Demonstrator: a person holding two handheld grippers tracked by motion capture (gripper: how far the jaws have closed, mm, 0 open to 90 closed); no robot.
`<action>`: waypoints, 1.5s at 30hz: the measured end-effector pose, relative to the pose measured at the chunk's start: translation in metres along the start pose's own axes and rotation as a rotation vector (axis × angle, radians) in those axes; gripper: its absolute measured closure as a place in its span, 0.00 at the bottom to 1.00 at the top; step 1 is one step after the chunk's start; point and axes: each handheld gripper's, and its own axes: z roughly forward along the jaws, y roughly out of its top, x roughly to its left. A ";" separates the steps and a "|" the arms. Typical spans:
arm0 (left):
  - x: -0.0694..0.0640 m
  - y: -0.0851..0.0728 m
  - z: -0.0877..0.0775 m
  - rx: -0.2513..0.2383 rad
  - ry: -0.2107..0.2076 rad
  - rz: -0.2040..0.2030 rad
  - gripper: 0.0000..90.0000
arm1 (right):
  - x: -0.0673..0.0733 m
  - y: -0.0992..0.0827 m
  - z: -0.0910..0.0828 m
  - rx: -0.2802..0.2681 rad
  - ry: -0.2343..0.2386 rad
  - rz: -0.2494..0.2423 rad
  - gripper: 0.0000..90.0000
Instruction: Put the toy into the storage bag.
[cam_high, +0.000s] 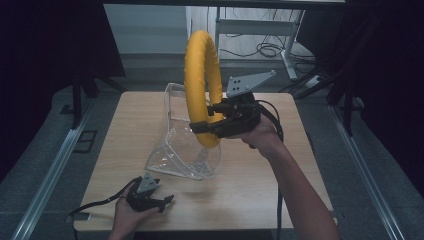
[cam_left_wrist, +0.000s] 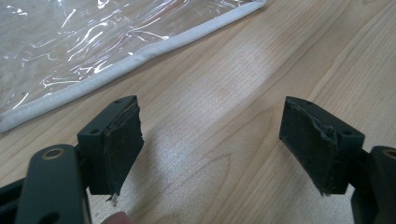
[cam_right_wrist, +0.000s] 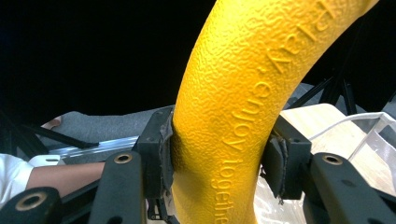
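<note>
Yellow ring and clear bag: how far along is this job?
Done: the right gripper has clamped the yellow ring and holds it upright above the clear plastic bag. In hand: the ring hangs over the bag; whether its lower end is inside I cannot tell. Left: the open left gripper rests on the wooden table, touching nothing.

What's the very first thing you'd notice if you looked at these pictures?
The big yellow ring, held upright above the middle of the wooden table by the right hand-held gripper, whose jaws squeeze its lower part. Just behind and below it lies a crinkly clear plastic bag. Near the front edge, the left hand-held gripper rests open on the wood.
</note>
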 end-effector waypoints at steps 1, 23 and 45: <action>0.000 0.000 0.000 0.000 0.000 0.000 0.23 | 0.000 0.000 0.001 0.001 0.005 0.001 0.56; 0.000 0.000 -0.001 -0.004 0.001 0.000 0.23 | 0.009 0.008 0.022 0.009 0.083 -0.025 0.56; 0.000 0.000 -0.001 -0.001 0.001 0.003 0.23 | 0.000 -0.002 0.031 0.047 0.165 -0.002 0.56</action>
